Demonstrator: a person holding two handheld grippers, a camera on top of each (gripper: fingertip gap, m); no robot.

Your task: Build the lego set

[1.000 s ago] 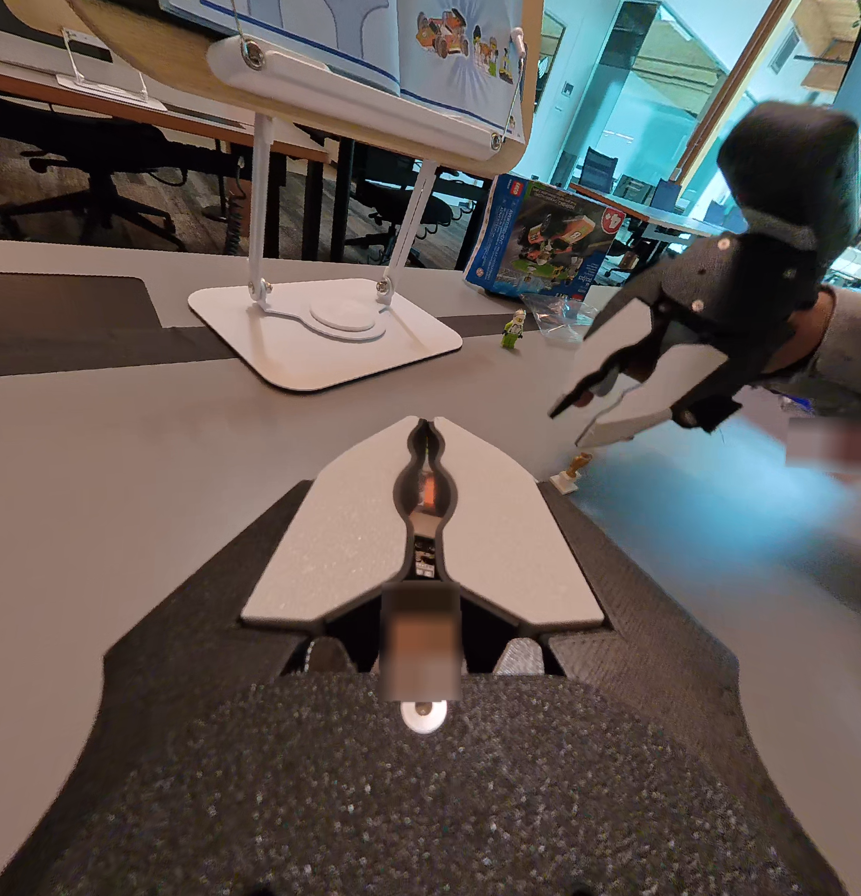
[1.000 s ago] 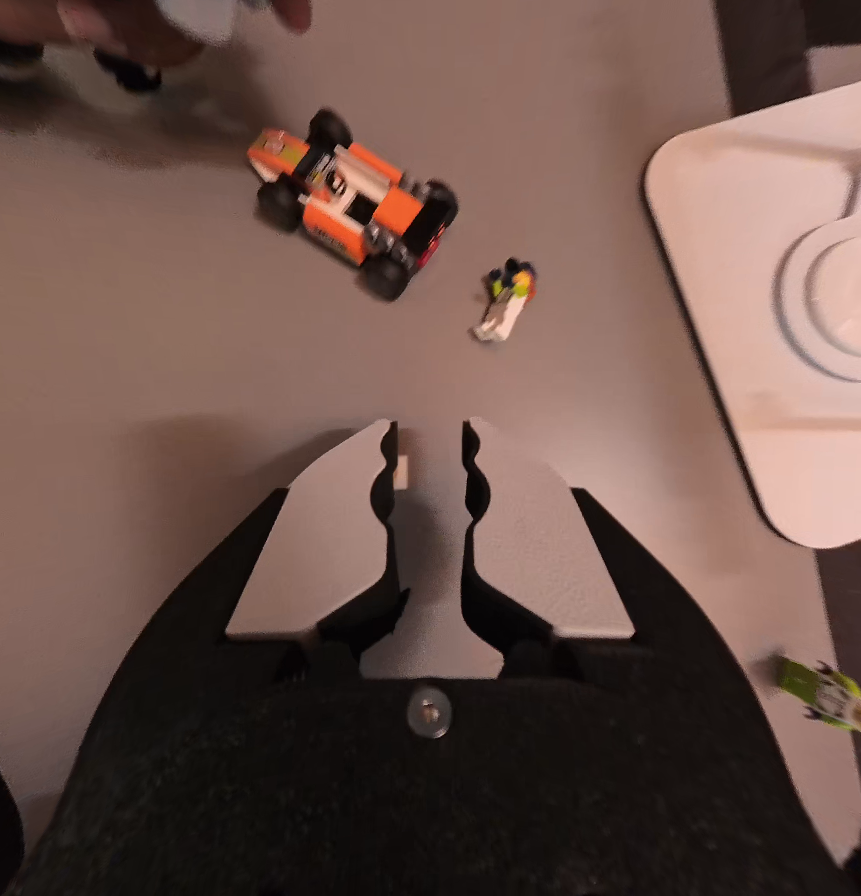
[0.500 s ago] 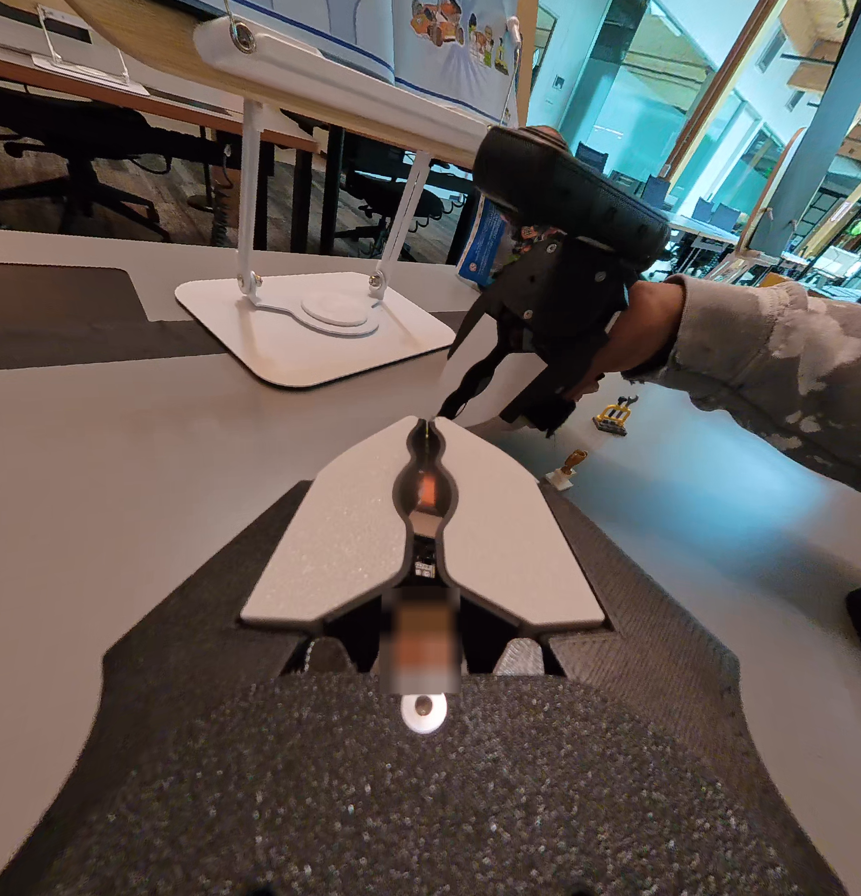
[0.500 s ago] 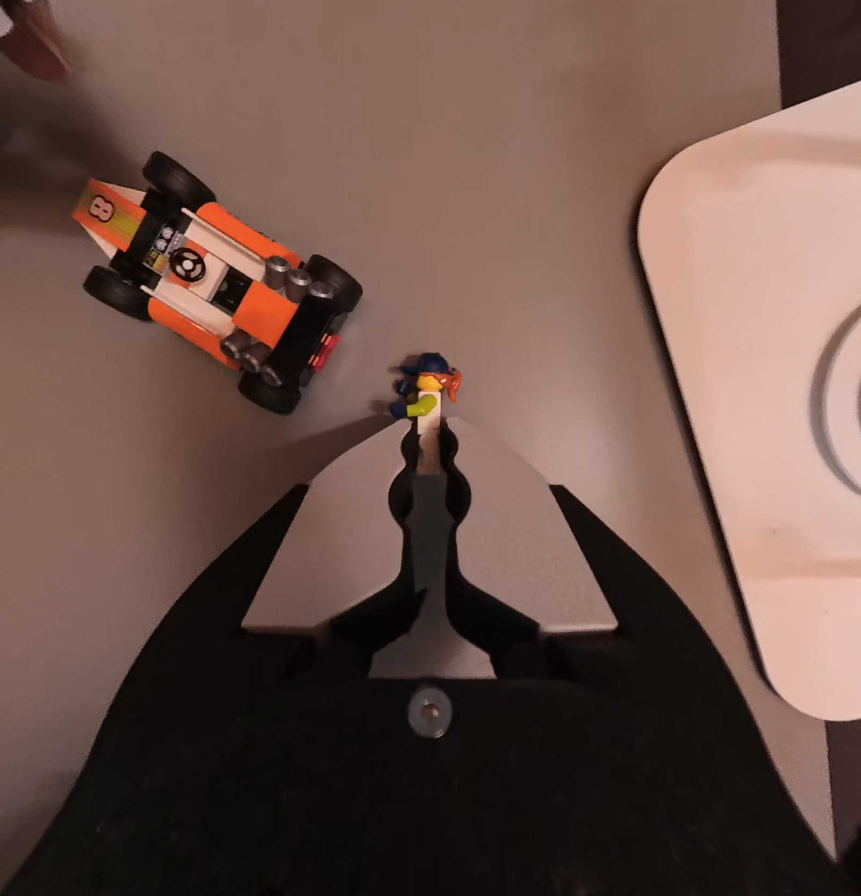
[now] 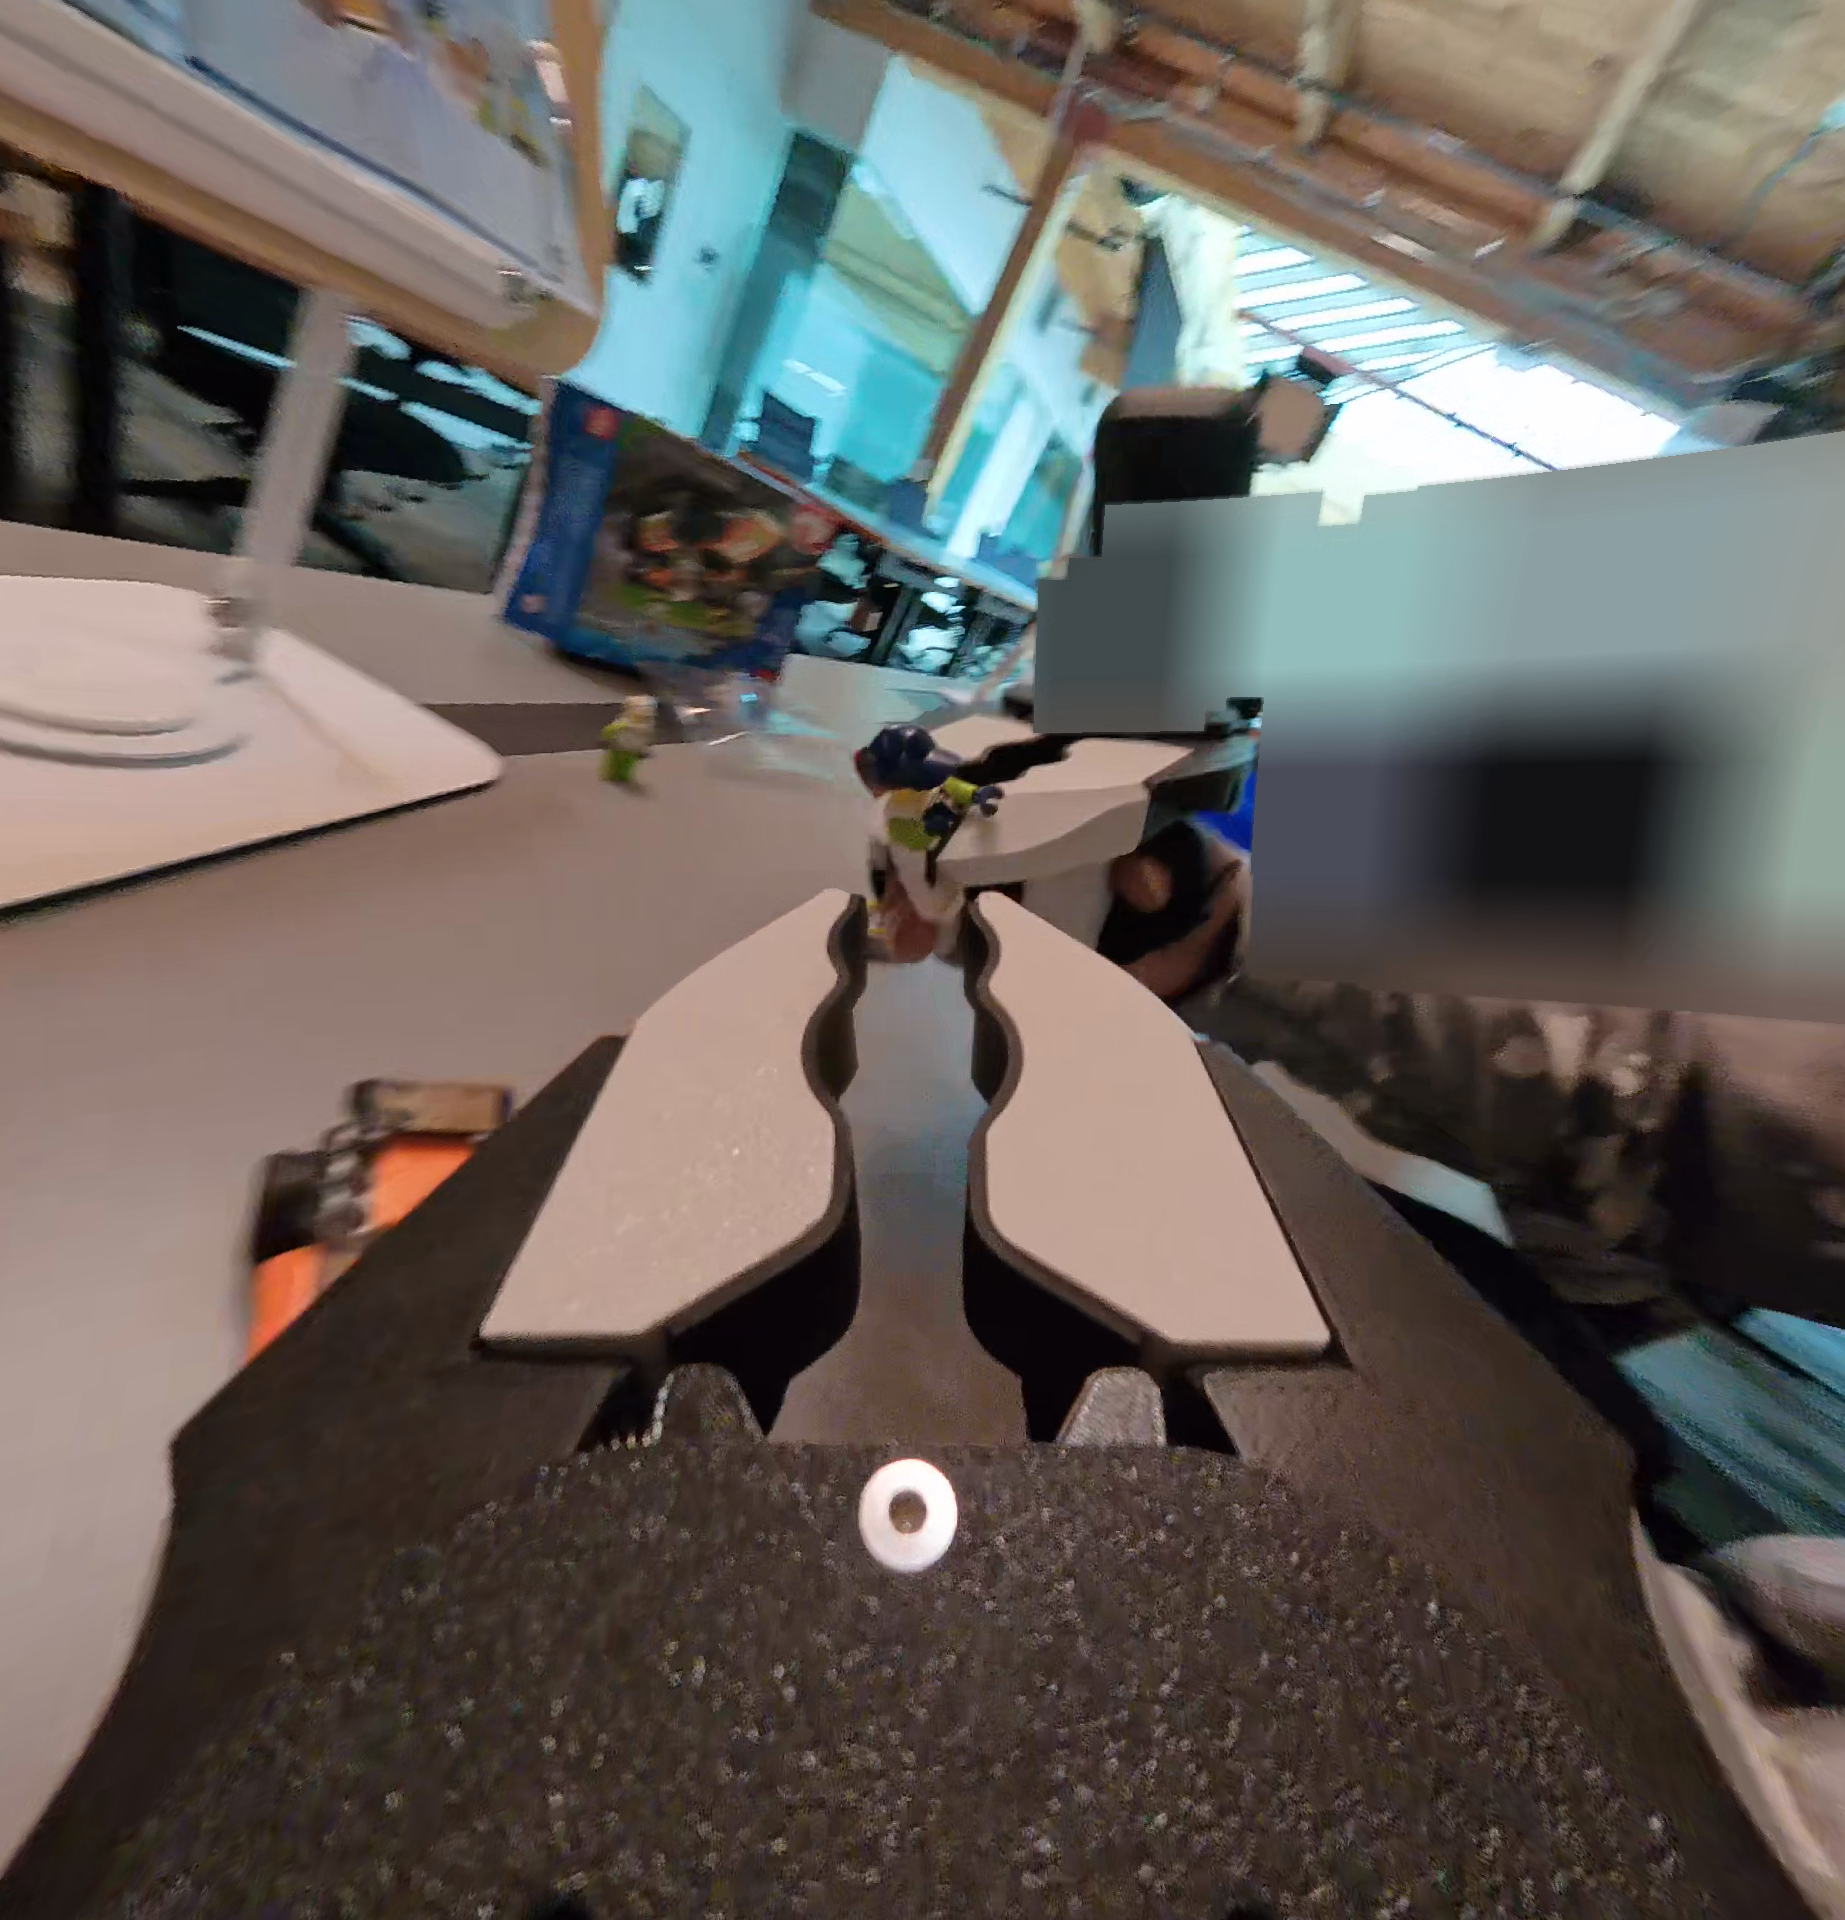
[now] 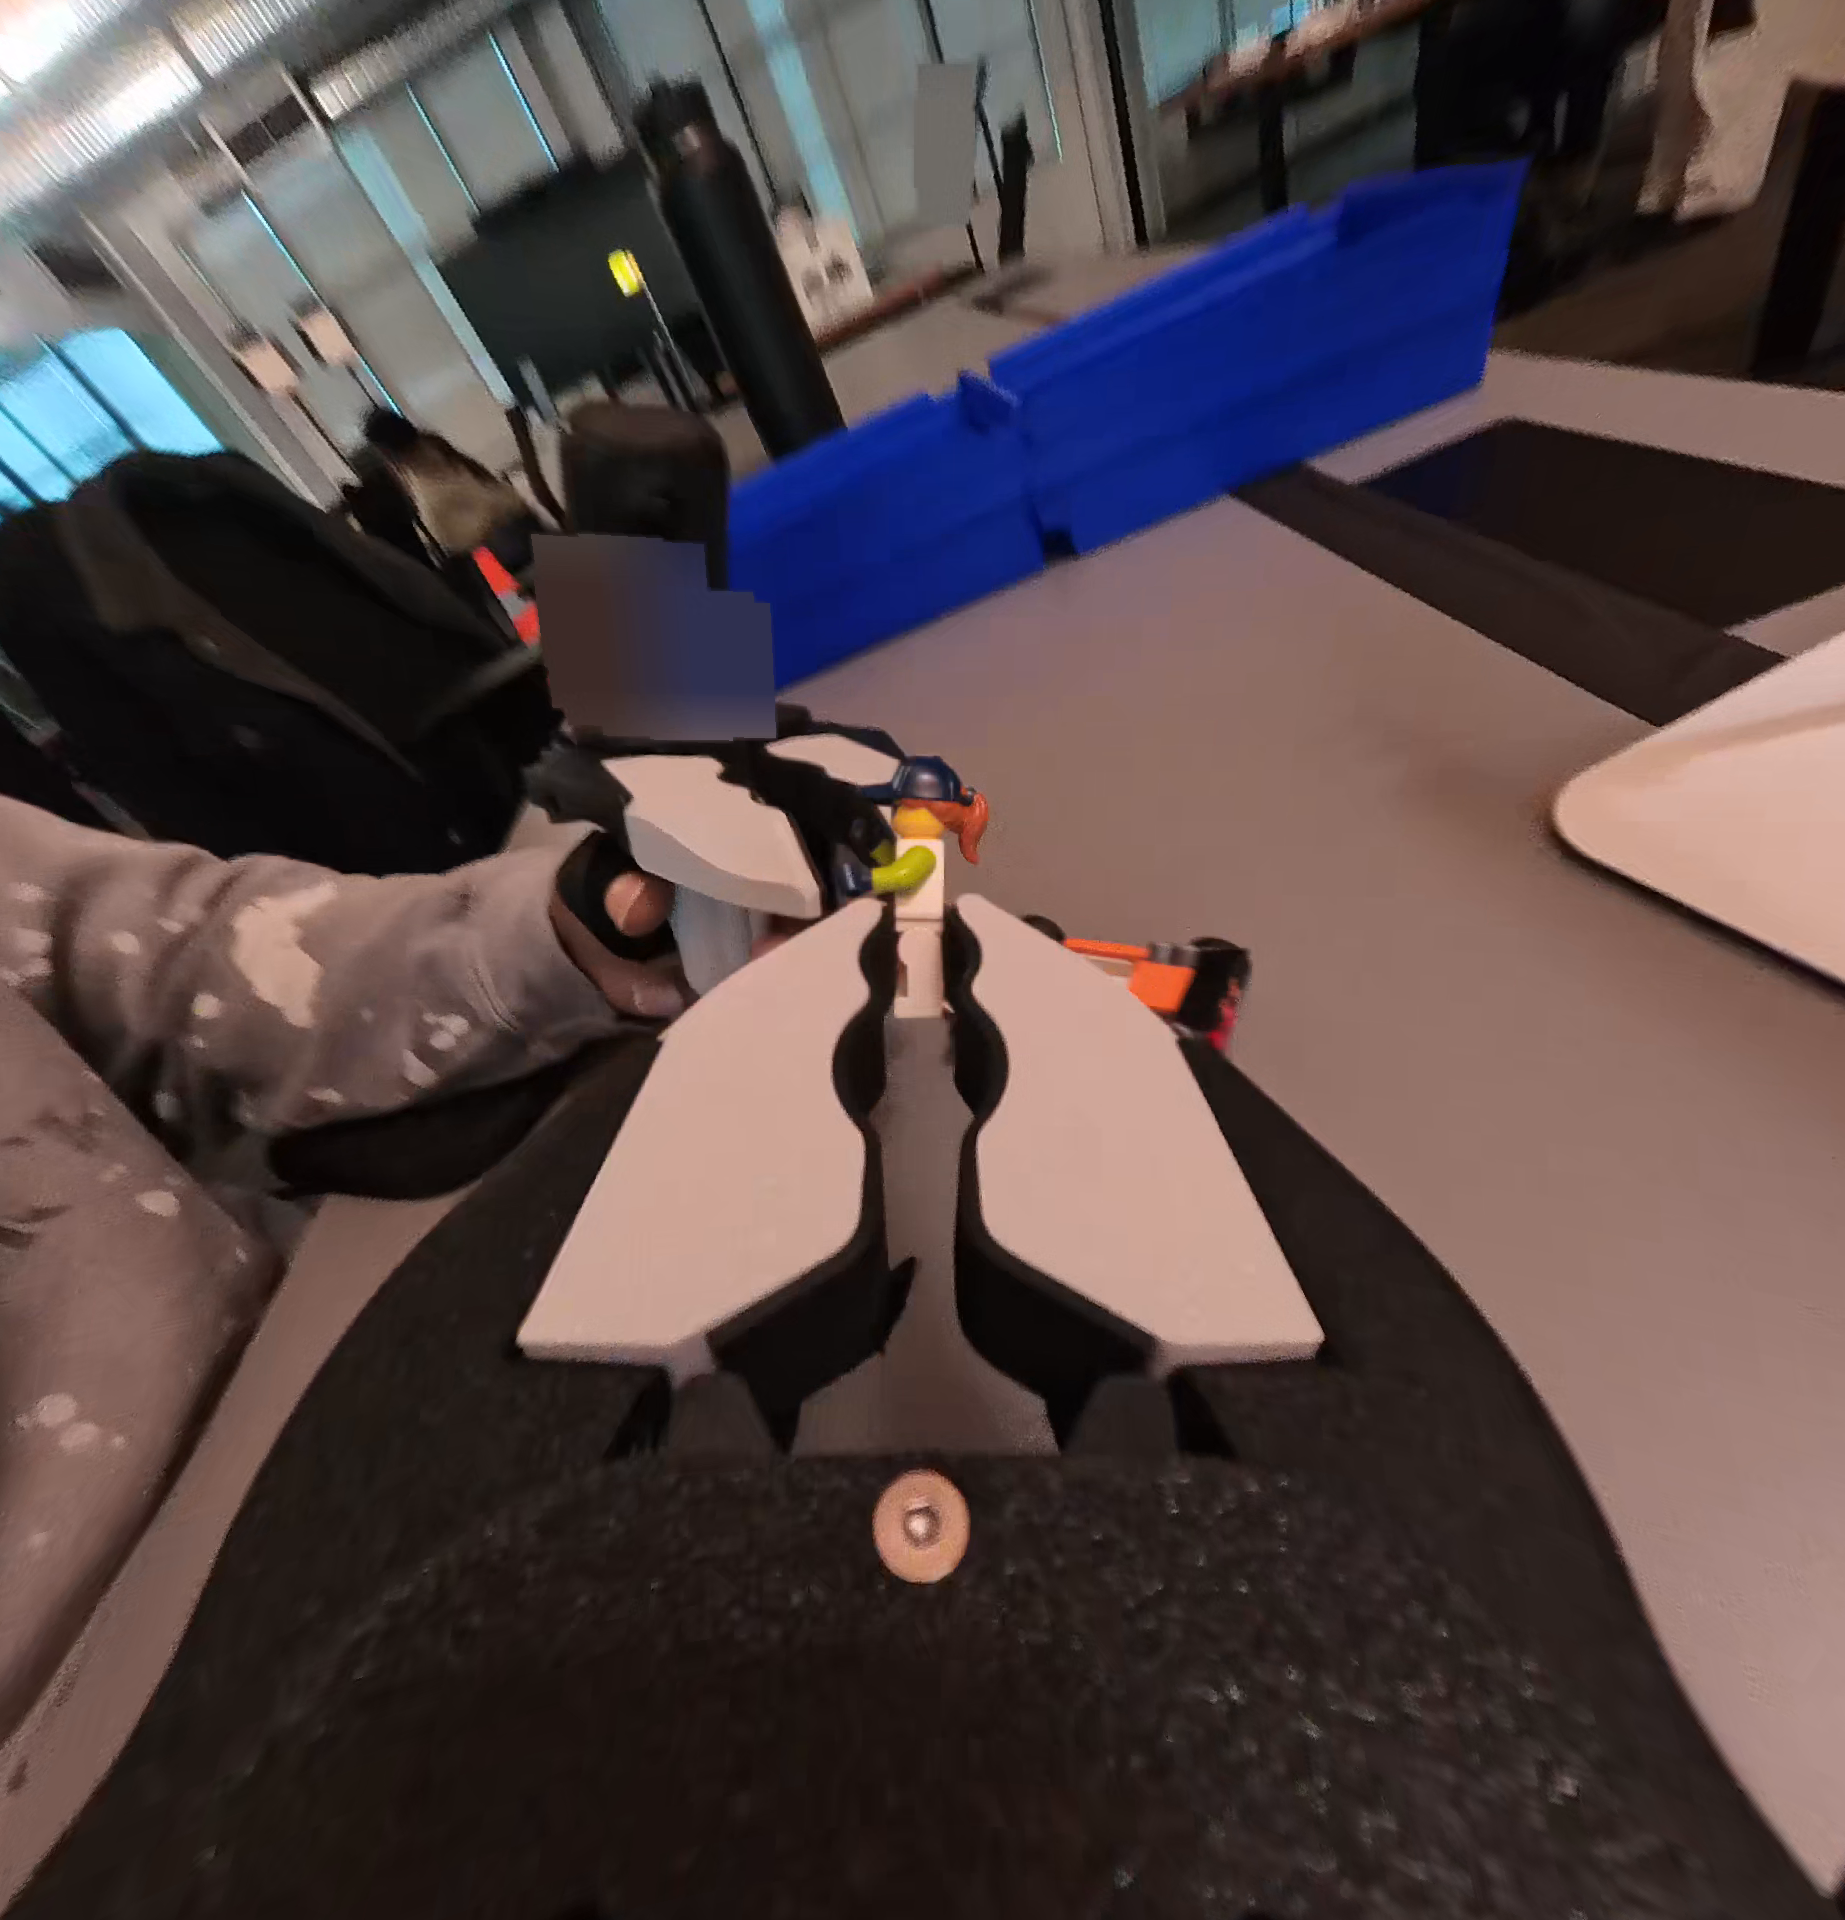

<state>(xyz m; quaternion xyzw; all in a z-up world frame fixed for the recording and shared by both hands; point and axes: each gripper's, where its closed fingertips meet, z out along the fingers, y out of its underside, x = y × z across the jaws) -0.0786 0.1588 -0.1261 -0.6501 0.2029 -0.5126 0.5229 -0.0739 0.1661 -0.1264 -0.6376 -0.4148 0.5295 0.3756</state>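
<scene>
Across the grey desk (image 6: 1261, 790) I see the white stand base (image 6: 1749, 831) at its right edge and the orange-and-black toy car (image 6: 1172, 977) mid-desk. My right gripper (image 6: 918, 914) is clamped on the white legs of the small blue-capped minifigure (image 6: 923, 852), held above the desk. My left gripper (image 5: 907, 914) sits with fingers apart, tips just beside the figure.
</scene>
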